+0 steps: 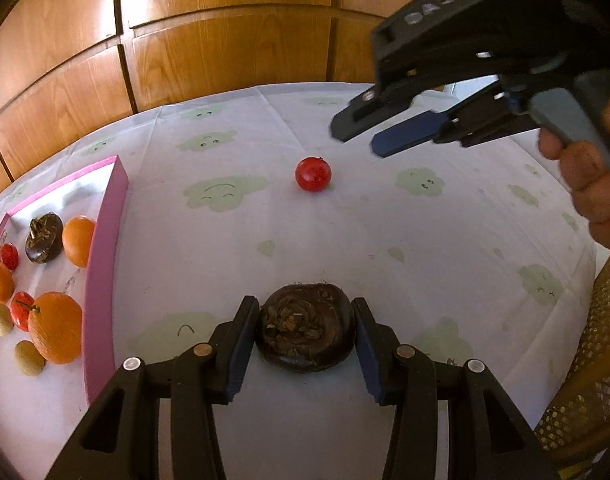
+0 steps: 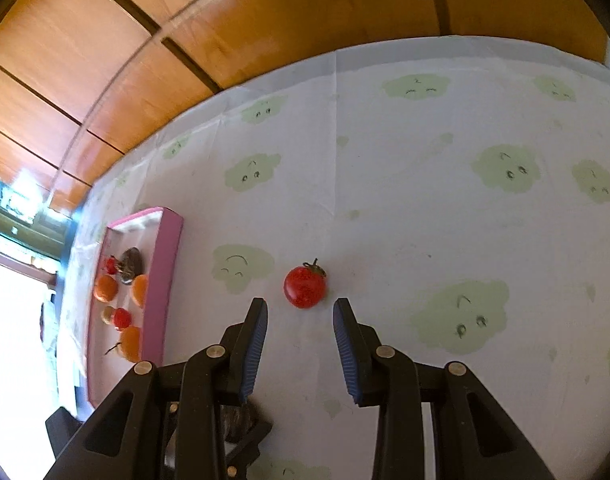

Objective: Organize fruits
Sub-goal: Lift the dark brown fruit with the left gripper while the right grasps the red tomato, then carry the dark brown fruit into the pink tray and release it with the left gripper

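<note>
**A:** Between the left gripper (image 1: pixel 305 336) jaws sits a dark chestnut (image 1: pixel 305 328), pads right against its sides, so it looks pinched, though it's on the cloth (image 1: pixel 425 248) and not lifted. Right gripper (image 2: pixel 300 322) jaws stand spread with nothing in them, tomato (image 2: pixel 305 286) just ahead of the tips.

**B:** So how far along?

**A:** Mostly done, I'd say. Pink tray (image 1: pixel 101 264) off to the left already holds oranges, tomatoes, another chestnut and small brown fruits. Only those two left outside it.

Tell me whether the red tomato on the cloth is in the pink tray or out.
Out. The tomato lies on the tablecloth, well clear of the pink tray.
</note>
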Demonstrator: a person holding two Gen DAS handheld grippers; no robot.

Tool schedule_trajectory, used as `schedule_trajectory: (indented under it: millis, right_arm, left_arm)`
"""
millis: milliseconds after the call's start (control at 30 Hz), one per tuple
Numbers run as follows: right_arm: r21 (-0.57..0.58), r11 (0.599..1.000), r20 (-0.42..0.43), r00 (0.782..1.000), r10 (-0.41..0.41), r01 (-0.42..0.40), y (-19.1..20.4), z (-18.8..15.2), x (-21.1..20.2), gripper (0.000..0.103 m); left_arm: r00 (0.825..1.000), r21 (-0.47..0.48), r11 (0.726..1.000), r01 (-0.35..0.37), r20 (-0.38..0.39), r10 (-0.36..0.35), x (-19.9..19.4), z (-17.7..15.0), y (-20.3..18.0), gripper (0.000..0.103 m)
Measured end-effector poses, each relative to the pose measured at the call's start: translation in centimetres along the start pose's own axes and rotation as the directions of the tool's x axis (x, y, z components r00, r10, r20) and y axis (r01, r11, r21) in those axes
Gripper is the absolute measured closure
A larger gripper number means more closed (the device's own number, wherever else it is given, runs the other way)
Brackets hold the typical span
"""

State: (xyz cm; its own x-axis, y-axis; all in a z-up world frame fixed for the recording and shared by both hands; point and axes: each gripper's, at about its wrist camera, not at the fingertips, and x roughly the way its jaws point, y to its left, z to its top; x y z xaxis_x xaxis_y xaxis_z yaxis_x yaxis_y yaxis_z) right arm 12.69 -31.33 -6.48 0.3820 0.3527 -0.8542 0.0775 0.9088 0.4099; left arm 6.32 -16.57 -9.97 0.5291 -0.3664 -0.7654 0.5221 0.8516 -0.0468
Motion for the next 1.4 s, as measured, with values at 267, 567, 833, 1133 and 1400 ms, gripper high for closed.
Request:
schedule_trajectory:
  millis: [267, 567, 833, 1133, 1400]
  right_arm:
    - [-0.02, 0.996, -0.046, 0.995, -0.083, 0.083, 1.1, 1.9, 3.3, 0.069]
    - [-0.15, 0.977, -0.076, 0.983, -0.167, 0.154, 2.7, 1.5, 4.7, 0.076]
    - [-0.313, 0.924, -0.088, 0.962, -0.258, 0.219, 2.3, -1.7, 1.9, 0.076]
    - [-0.318, 0.916, -0.075, 0.957, -0.282, 0.245, 0.7, -2.5, 2.3, 0.076]
    - [-0.348, 0.901, -0.061, 0.953, -0.296, 0.258, 0.6, -2.2, 2.3, 0.076]
  left_arm:
    - [1.0, -0.015, 1.0, 0.012, 0.02, -0.012, -0.2, -0.3, 0.2, 0.056]
    - [0.999, -0.016, 1.0, 0.017, 0.03, -0.017, -0.3, -0.5, 0.3, 0.056]
    - [0.999, -0.016, 1.0, 0.018, 0.029, -0.018, -0.4, -0.4, 0.3, 0.056]
    - [1.0, -0.02, 1.0, -0.004, 0.005, 0.004, -0.4, 0.0, 0.0, 0.056]
    - [0.999, -0.059, 0.998, -0.03, -0.021, 0.029, -1.5, -0.2, 0.2, 0.056]
